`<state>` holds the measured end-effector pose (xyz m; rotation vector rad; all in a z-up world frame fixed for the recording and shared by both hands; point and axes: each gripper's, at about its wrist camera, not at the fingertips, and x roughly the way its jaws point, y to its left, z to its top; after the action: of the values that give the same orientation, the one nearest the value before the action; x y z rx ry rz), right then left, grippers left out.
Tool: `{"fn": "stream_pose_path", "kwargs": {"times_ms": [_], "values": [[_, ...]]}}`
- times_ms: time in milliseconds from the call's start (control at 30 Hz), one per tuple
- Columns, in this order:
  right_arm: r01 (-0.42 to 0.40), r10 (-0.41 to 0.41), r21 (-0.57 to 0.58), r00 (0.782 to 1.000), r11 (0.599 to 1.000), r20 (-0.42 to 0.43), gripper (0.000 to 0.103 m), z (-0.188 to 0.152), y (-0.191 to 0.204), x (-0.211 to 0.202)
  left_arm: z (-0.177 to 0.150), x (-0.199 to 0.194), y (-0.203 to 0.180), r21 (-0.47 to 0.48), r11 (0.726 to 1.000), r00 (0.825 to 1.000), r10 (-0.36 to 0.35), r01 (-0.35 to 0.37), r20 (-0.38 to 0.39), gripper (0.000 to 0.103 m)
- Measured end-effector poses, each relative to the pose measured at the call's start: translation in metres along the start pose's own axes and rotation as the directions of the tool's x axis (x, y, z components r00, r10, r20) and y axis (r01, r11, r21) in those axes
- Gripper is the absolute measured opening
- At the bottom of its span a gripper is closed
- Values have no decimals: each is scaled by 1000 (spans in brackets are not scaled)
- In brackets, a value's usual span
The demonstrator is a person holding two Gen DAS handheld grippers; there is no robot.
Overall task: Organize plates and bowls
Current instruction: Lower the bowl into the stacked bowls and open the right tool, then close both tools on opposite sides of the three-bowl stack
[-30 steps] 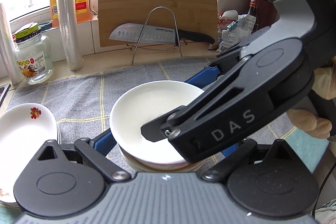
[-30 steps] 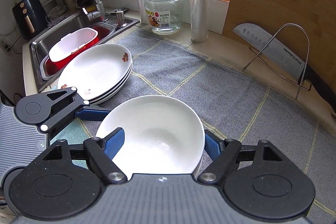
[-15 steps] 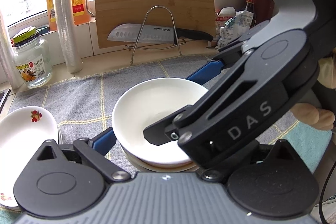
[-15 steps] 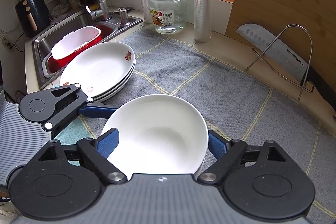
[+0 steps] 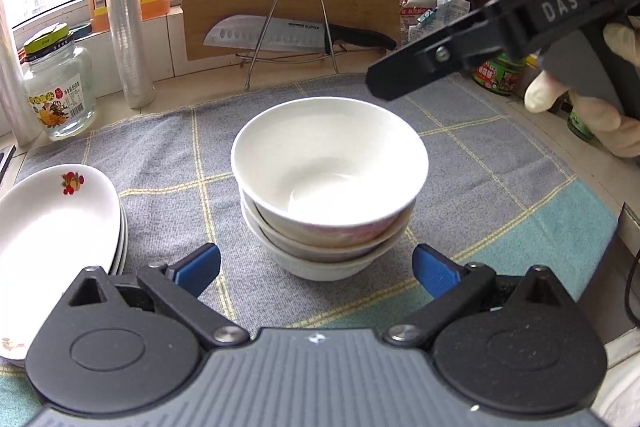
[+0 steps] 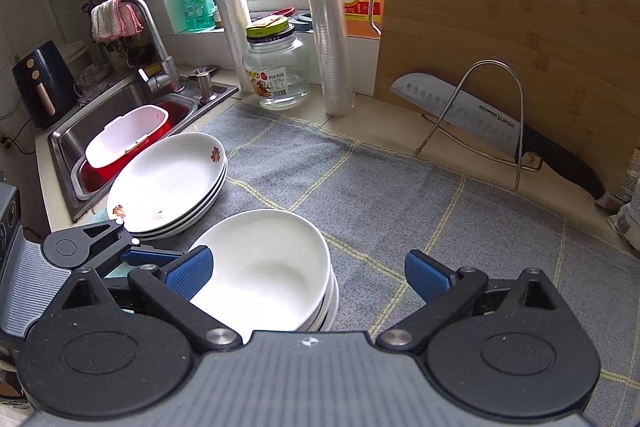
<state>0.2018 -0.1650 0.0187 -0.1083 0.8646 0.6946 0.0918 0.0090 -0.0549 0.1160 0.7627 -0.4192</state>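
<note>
Bowls [image 5: 330, 163] white, glossy, nested three deep

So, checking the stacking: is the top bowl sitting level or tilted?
Tilted: the top bowl sits askew in the bowl stack, its rim dipping toward one side.

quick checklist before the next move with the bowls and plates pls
1. Bowl stack nested, on the cloth: ok, though the top bowl sits slightly tilted.
2. Left gripper open, holding nothing: ok.
3. Right gripper open, holding nothing: ok.
4. Plate stack neat, apart from the bowls: ok.
5. More loose dishes left to sort: cannot tell.
6. Knife in its rack, away from both stacks: ok.
</note>
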Motion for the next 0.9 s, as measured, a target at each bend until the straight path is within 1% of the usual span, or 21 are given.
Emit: {"fn": "stream_pose_path", "kwargs": {"times_ms": [133, 300, 367, 433, 533, 600, 700, 800, 900], "values": [[51, -51, 23, 999, 998, 17, 103, -8, -4, -13, -8, 8, 5, 37, 999, 999, -28, 30, -44, 101], [138, -141, 85, 990, 987, 30, 103, -23, -10, -29, -12, 17, 13, 69, 995, 995, -72, 77, -72, 101], [171, -175, 113, 984, 979, 25, 103, -29, -11, -33, -11, 23, 15, 87, 991, 992, -95, 102, -85, 101], [221, -224, 132, 974, 966, 11, 103, -38, -11, -36, -11, 28, 17, 112, 985, 988, -121, 131, -95, 101], [273, -272, 153, 962, 950, -28, 103, -54, -11, -36, -9, 35, 18, 151, 976, 984, -141, 157, -112, 101], [291, -285, 160, 957, 943, -63, 103, -65, -10, -32, -8, 40, 18, 164, 971, 980, -154, 174, -126, 101], [302, -288, 135, 951, 944, -115, 103, -78, -6, -19, -9, 46, 19, 156, 970, 975, -160, 184, -157, 101], [288, -267, 116, 949, 951, -167, 103, -86, -6, -1, -8, 50, 21, 147, 974, 974, -148, 174, -172, 101], [254, -233, 91, 953, 963, -191, 103, -89, -7, 19, -7, 53, 21, 151, 978, 977, -117, 145, -178, 102]]}}
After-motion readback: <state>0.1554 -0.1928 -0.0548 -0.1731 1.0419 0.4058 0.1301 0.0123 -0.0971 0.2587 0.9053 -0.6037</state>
